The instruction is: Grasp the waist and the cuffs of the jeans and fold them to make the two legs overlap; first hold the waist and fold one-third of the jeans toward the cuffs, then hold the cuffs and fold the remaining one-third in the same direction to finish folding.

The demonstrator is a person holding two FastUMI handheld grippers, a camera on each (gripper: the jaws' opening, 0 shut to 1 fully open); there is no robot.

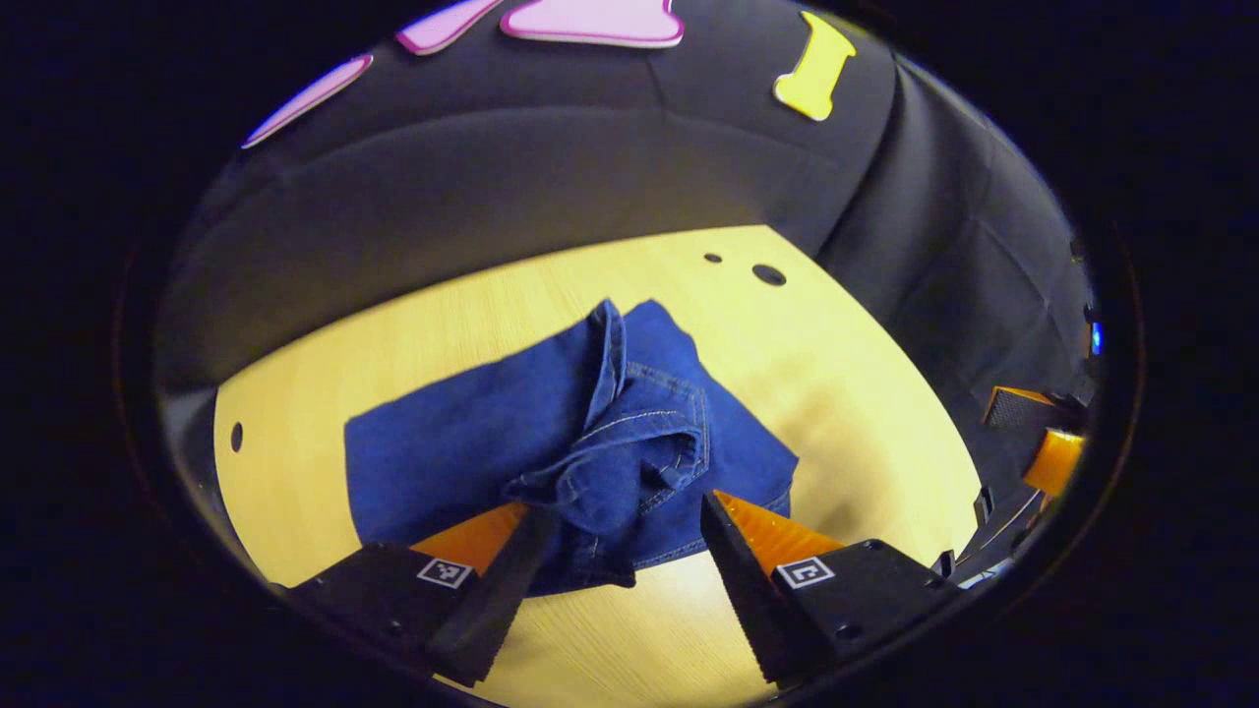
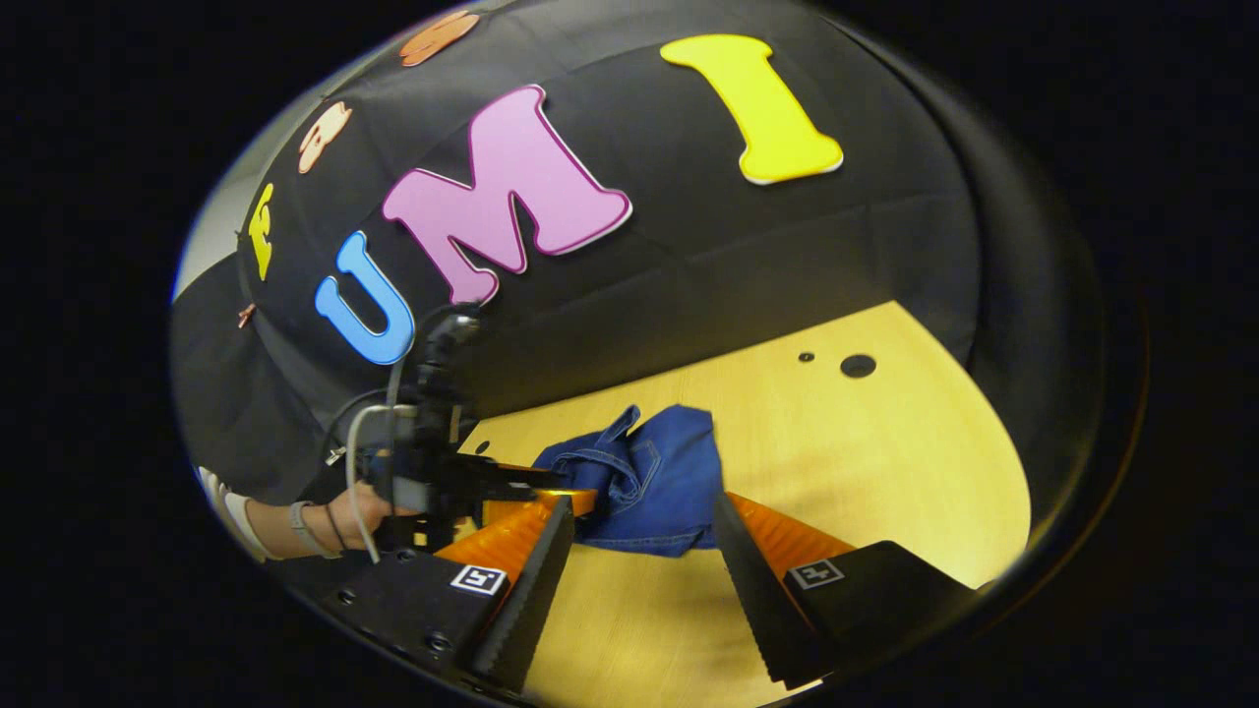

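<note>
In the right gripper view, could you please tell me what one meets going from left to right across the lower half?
A person's hand → the left claw it holds → the jeans → bare wooden table.

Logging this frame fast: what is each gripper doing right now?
Left gripper: open, holding nothing, above the jeans.
Right gripper: open, holding nothing.

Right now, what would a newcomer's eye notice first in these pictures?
First, the blue jeans, lying bunched and partly folded on the pale wooden table. Next, the left gripper, its fingers spread open over the near edge of the denim. The right gripper is open too.
</note>
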